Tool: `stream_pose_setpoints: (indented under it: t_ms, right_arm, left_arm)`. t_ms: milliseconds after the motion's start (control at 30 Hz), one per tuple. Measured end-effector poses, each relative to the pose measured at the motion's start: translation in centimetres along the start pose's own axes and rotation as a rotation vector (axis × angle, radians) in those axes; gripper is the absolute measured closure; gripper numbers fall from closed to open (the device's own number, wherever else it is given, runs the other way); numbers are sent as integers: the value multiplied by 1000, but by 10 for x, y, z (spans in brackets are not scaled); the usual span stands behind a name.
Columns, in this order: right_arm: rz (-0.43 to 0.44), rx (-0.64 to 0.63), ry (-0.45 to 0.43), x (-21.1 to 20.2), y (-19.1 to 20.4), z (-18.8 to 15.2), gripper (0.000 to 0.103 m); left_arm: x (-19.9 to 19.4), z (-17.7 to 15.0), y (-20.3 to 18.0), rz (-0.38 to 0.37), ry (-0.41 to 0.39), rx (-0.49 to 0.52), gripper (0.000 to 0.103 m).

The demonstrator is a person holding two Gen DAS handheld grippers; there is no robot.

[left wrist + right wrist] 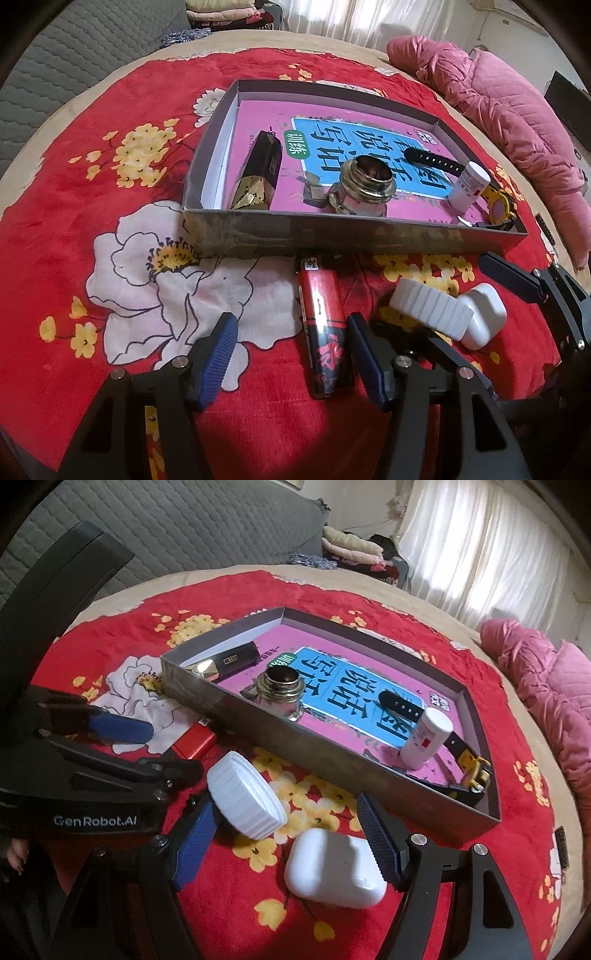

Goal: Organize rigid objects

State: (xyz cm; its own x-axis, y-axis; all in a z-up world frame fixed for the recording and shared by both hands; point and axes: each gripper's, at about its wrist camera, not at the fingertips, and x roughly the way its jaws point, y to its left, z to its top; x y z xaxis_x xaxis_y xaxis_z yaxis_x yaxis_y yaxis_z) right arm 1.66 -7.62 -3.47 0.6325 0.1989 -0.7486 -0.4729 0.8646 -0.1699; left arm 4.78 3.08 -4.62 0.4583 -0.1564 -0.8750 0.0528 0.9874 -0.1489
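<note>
Right gripper [286, 843] spread wide and empty, straddling the white earbud case [334, 867] on the red cloth [517, 805], at six o'clock of the grey tray [332, 771]. Left gripper [291, 354] likewise released around the red lighter [323, 332]. Probably light, stiff, slick-shelled; best pinched across flat faces, mid-body.

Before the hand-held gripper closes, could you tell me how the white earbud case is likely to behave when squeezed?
The earbud case looks smooth and rounded, so it may slip. It lies flat, so rolling seems unlikely. It is probably light and rigid.
</note>
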Motion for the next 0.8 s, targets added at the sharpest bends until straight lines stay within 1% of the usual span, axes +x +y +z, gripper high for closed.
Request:
stream_pose_setpoints:
  t_ms: [67,133,200,300,333,400,500,533,633,700,800]
  right_arm:
    - [10,7,0,2,-1,1,27]
    - [14,12,3,5,-2,3,32]
    - [16,13,9,7,-2,5,41]
    - [33,11,18,11,0,5,51]
    - [39,10,20,12,1,5,53]
    - [47,6,25,12,2,4,63]
    - [66,9,31,14,4,3,71]
    - [69,13,36,14,3,3,72]
    - [87,54,35,13,-3,2,80]
    - [95,91,31,12,-9,2,82]
    - [118,159,25,10,-22,1,83]
  left_arm:
    - [1,0,2,-11,-1,-13,42]
    - [2,1,3,-15,-6,-16,42]
    - [3,2,3,-15,-10,-16,42]
    - [3,2,3,-17,-15,-12,42]
    - [4,2,3,-16,-17,-11,42]
    - [4,3,2,-13,-20,-5,42]
    - [4,3,1,-13,-23,3,43]
    - [5,3,1,-14,-25,7,43]
    - [5,3,2,-12,-29,6,49]
    - [4,3,6,-9,-33,-4,60]
    - [3,4,15,-29,-34,-40,70]
